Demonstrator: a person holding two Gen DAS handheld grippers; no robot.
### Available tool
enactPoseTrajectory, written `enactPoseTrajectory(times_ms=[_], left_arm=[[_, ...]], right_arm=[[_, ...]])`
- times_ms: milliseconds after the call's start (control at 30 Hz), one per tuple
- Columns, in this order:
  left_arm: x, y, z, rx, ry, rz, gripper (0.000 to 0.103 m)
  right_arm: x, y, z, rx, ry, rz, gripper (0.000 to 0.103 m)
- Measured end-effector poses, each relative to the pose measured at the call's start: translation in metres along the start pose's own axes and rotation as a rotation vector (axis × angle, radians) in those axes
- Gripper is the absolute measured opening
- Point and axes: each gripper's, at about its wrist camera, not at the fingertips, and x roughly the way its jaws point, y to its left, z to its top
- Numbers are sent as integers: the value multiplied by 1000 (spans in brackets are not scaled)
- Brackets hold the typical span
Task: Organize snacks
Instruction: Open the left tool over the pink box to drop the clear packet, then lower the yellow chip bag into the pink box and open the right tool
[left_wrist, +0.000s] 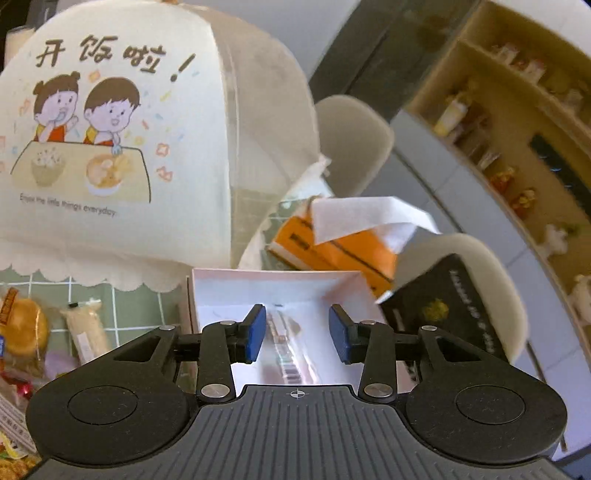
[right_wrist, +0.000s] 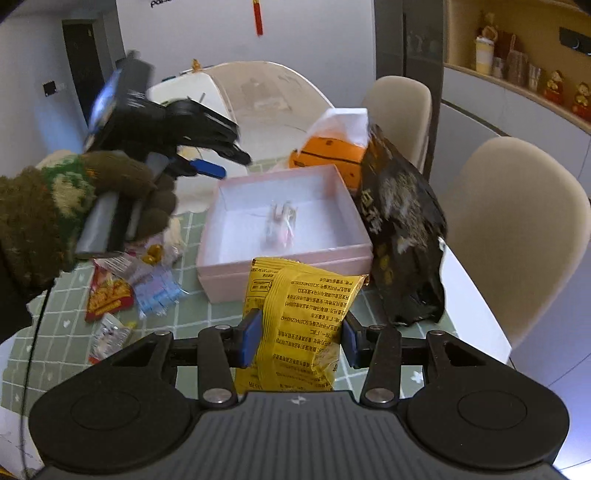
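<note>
Pink card walls frame the lower middle of your left wrist view: the open box (left_wrist: 273, 291) sits straight ahead of your left gripper (left_wrist: 297, 334), whose blue pads stand apart with nothing pinched between them; the small clear-wrapped snack (left_wrist: 290, 347) seen through the gap lies on the box floor, which suggests it is already sorted. Loose snacks, a bun (left_wrist: 24, 330) and a pale wrapped bar (left_wrist: 85, 332) among them, wait at the lower left on the green checked tablecloth (left_wrist: 129, 306), under the printed food cover (left_wrist: 110, 129) that fills the upper left. An orange tissue pack (left_wrist: 332, 251) and a dark bag (left_wrist: 447, 310) sit right of the box, with shelves along the right edge. In your right wrist view, your right gripper (right_wrist: 299, 341) is clamped on a yellow packet (right_wrist: 299, 325), held upright at lower centre just short of the box's (right_wrist: 284, 269) near wall (probably lined up to go in next). Your left hand (right_wrist: 74, 206), in a knitted glove, carries its gripper at the upper left above the heap of small packets (right_wrist: 122, 291). Two beige chairs (right_wrist: 517, 229) stand at the right, against a white wall and a dark doorway.
</note>
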Motion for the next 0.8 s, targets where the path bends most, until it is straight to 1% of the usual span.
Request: enactPoseTrajectory(times_ms=[67, 133, 200, 233, 267, 300, 333, 367, 400, 433, 500, 567, 667, 733, 800], left_arm=[[-25, 7, -12, 30, -27, 9, 42], [-54, 19, -28, 16, -54, 12, 42], [-78, 33, -45, -13, -74, 31, 42], [-89, 41, -57, -30, -79, 47, 42], [-98, 50, -68, -47, -79, 64, 42], [-109, 59, -76, -66, -77, 80, 42], [-116, 68, -84, -85, -71, 99, 42], [-125, 79, -93, -106, -63, 126, 42], [-132, 90, -99, -126, -56, 158, 42], [-139, 100, -105, -141, -52, 192, 42], [-155, 123, -115, -182, -45, 266, 42], [-166, 145, -124, -245, -35, 307, 42], [-172, 163, -134, -306, -10, 309, 42], [-175, 167, -140, -307, 7, 291, 42], [-178, 168, -142, -285, 24, 268, 42]], right_arm=[[5, -6, 6, 26, 4, 19, 44], [8, -6, 21, 37, -15, 56, 44], [20, 1, 46, 34, -44, 78, 44], [30, 6, 63, 30, -60, 90, 45], [41, 9, 79, 33, -74, 116, 46], [55, 12, 97, 45, -85, 156, 49], [72, 15, 113, 54, -70, 176, 62], [91, 18, 128, 67, -37, 154, 64], [103, 22, 136, 80, -21, 122, 64], [109, 26, 138, 78, -20, 111, 64], [111, 39, 136, 43, -25, 135, 64], [111, 56, 126, 19, -16, 168, 64], [119, 86, 113, -47, 30, 211, 64], [131, 114, 108, -103, 61, 218, 64], [144, 140, 107, -152, 93, 234, 64]])
